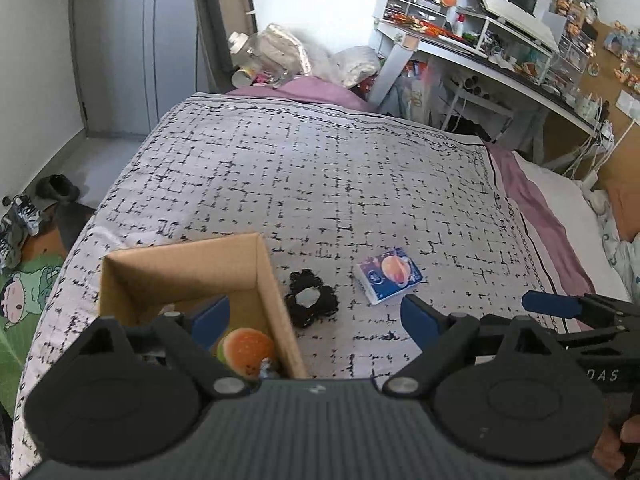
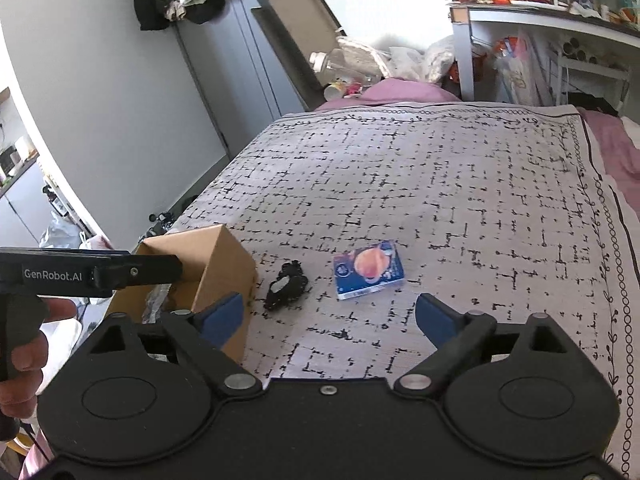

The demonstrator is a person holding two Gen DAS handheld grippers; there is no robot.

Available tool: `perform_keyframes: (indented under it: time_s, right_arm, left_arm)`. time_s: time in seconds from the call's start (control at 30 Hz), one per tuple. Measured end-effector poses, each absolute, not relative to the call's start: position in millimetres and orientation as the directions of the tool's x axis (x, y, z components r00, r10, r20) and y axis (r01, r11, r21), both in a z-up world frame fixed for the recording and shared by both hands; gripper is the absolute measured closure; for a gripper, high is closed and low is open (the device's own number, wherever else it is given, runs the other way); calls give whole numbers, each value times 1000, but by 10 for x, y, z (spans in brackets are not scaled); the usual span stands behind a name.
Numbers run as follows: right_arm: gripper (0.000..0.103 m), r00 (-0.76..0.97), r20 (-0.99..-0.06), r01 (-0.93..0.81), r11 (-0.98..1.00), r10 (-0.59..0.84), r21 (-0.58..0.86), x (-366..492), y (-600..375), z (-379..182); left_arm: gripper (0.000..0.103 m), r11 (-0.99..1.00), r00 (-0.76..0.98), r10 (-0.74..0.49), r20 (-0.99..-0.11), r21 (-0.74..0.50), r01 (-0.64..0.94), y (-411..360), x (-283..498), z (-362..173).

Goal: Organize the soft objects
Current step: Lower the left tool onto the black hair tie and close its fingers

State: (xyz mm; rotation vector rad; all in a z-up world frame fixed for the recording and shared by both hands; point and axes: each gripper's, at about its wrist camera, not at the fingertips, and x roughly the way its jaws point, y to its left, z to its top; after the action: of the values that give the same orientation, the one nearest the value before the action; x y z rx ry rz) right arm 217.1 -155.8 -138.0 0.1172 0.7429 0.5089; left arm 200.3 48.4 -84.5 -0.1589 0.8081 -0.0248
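A: Well, the black scrunchie is lying on the bed, just beside the cardboard box, at about three o'clock from its right wall. It is looking ruffled and limp, with a pale patch showing through its middle.

B: And the blue packet is sitting near it, at about two o'clock from the scrunchie, flat, with an orange round printed on it.

A: The box is already holding a burger-shaped toy in its near corner.

B: Both tools are empty. The left gripper is hovering with its jaws spread wide, straddling the box wall and the scrunchie. The right gripper is spreading just as wide, nothing between its jaws.

A: I'm guessing the scrunchie is next. I'd be coming straight down over it, pinching across the bunched ring, not the cover underneath.

B: And I'd be lifting clear of the box wall before releasing.
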Motion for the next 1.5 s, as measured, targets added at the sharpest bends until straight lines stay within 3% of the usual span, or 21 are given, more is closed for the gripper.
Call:
perform_keyframes:
  time_s: [0.4,0.8,1.2,1.5]
  right_arm:
    - [12,614,-623,-376,874,485,310,2384,-1735,-1540]
    - [23,545,-642,-359,842,539,401,2712,-1861,-1752]
    - [23,524,-661,-433,836,537,336,2969,-1722,-1927]
    - [23,509,-663,-470,823,549,320,3084,-1754,-2047]
  left_arm:
    - [13,995,683,-80,-726,-101,9,212,2253,-946]
    - [36,997,621,-61,-781,-71,9,-39,2640,-1257]
    - [48,998,527,40,-849,5,-68,-122,3049,-1651]
    - [48,986,476,155,-866,169,-13,-339,3232,-1889]
